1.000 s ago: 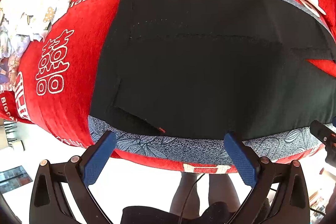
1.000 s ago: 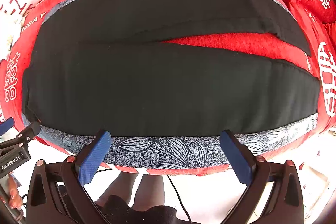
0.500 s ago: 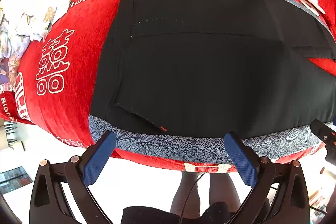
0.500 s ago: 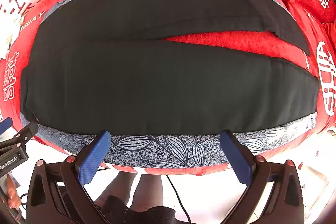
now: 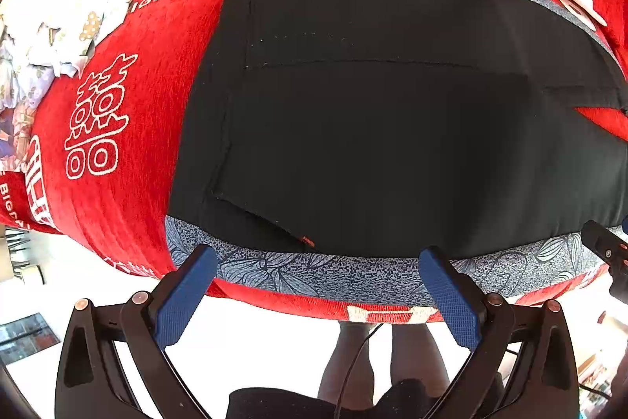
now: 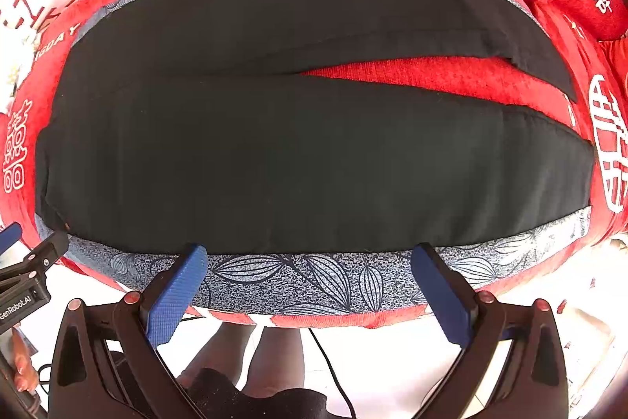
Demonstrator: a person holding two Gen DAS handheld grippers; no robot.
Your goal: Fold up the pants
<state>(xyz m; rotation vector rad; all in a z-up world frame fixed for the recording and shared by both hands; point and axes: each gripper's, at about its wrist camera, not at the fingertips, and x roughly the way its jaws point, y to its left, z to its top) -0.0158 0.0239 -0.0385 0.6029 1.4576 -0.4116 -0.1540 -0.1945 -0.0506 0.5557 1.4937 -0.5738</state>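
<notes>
- Black pants [image 6: 306, 152] lie flat on the blue leaf-print mat [image 6: 298, 279], legs split.
- Your left tool [image 5: 318, 295] and right tool [image 6: 310, 295] both gape wide, empty.
- Risk: you pinch the mat along with the near hem.

Both wrist cameras look down from the near edge at close range; the left faces the pants [image 5: 392, 144] waist, the right [image 6: 314, 163] the legs, sharing the middle.
</notes>
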